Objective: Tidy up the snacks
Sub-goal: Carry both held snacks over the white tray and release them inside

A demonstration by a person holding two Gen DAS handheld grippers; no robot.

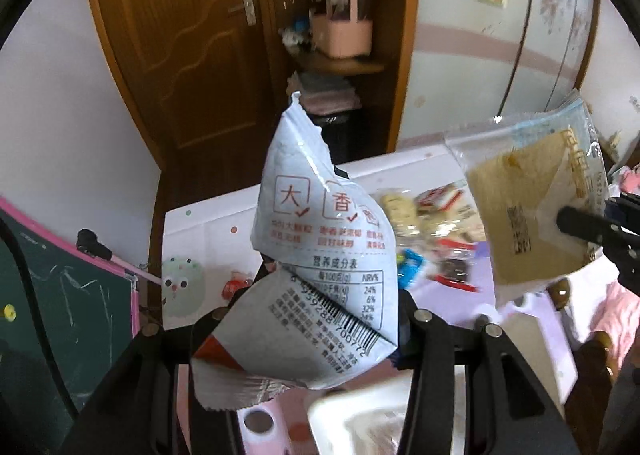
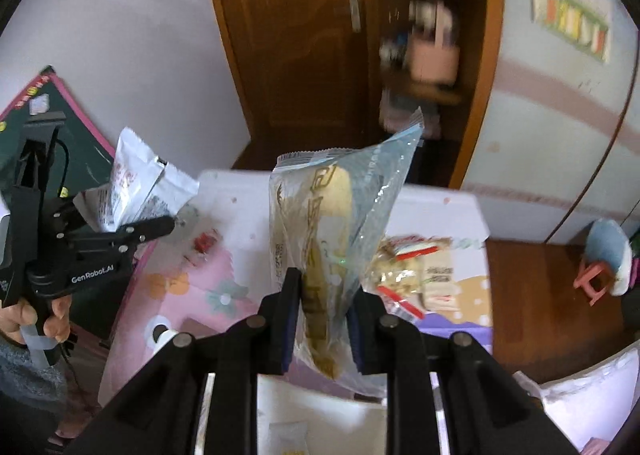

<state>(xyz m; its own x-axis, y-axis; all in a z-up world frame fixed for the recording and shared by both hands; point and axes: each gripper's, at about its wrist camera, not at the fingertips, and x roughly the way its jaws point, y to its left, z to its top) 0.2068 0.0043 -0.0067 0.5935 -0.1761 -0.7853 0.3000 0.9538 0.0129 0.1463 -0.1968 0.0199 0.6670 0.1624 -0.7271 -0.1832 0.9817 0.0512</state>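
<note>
My left gripper is shut on a white snack pouch with red characters and a barcode, held up above the table. It also shows in the right wrist view at the left, in the left gripper. My right gripper is shut on a clear blue-edged bag with a yellow pastry, held upright. That bag appears in the left wrist view at the right, with a right finger on it. A pile of loose snacks lies on the table, also in the right wrist view.
A white container sits just below my left gripper. A chalkboard leans at the left. A wooden door and corner shelves stand behind the table. A small pink stool stands on the floor at the right.
</note>
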